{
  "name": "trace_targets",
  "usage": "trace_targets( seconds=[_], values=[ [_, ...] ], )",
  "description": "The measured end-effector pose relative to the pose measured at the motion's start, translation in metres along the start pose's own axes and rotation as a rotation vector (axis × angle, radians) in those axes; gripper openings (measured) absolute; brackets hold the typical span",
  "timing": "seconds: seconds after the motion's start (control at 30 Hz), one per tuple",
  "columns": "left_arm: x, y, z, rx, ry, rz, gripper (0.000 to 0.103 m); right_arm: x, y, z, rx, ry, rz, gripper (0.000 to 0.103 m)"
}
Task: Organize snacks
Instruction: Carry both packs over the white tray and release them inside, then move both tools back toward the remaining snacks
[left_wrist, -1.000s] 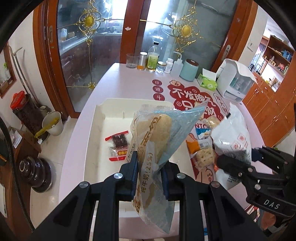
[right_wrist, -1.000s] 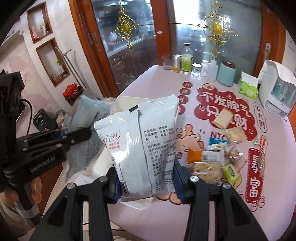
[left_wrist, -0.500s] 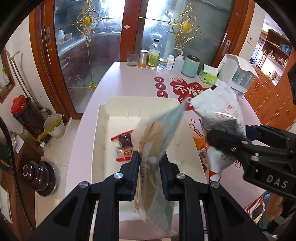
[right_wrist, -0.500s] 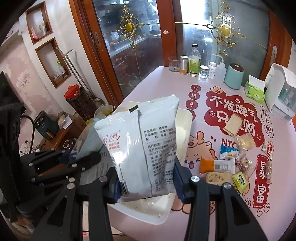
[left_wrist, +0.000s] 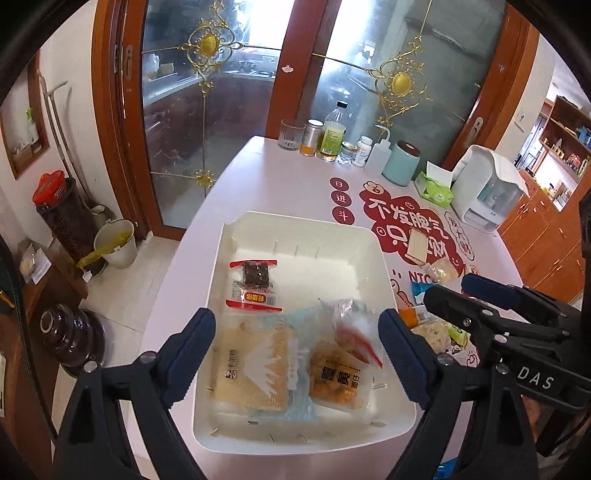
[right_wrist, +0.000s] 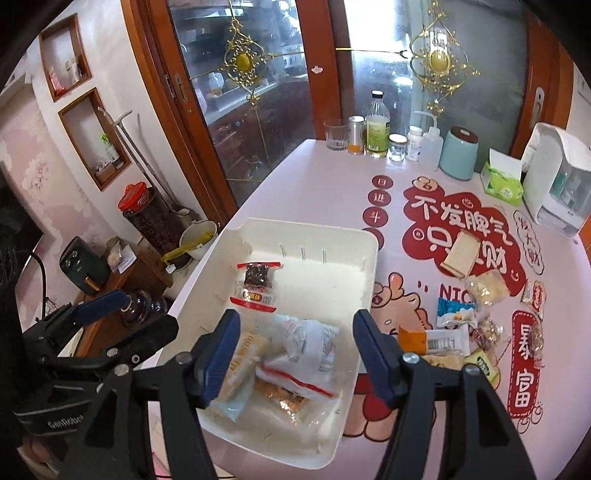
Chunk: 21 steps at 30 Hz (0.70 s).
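A white tray (left_wrist: 303, 221) (right_wrist: 306, 225) sits near the table's left edge. In its near half lie a pale blue bread packet (left_wrist: 255, 369) (right_wrist: 236, 369) and, beside it, a white bag of orange snacks (left_wrist: 340, 369) (right_wrist: 306, 343). A red-ended dark snack (left_wrist: 255, 284) (right_wrist: 256, 284) lies further in. My left gripper (left_wrist: 297, 350) hangs over the bread packet with its jaws opening wide and nothing pressed between them. My right gripper (right_wrist: 297, 354) hovers over the white bag, its jaws also opening and touching nothing.
Several loose snack packets (right_wrist: 458, 254) lie on the red-printed tablecloth right of the tray. Bottles, a glass (left_wrist: 290, 134), a teal canister (left_wrist: 400, 164), a tissue box and a white appliance (left_wrist: 487, 188) line the far end. Left of the table, the floor holds jars and pots.
Both packets have left the grippers and now lie in the tray. The left jaws went from shut on the bread packet to wide apart, and the right jaws widened off the white bag.
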<state>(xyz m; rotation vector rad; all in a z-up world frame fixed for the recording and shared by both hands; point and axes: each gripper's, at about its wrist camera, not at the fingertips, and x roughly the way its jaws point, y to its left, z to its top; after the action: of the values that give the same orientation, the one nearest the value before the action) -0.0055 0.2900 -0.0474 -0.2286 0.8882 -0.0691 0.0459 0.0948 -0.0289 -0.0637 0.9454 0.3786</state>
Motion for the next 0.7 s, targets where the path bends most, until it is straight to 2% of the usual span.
trace_targets(
  seconds=[0.7],
  values=[
    [0.008,-0.02,0.005,0.055,0.007,0.011,0.089,-0.004,-0.016,-0.008,0.038,0.015,-0.018,0.064]
  ],
)
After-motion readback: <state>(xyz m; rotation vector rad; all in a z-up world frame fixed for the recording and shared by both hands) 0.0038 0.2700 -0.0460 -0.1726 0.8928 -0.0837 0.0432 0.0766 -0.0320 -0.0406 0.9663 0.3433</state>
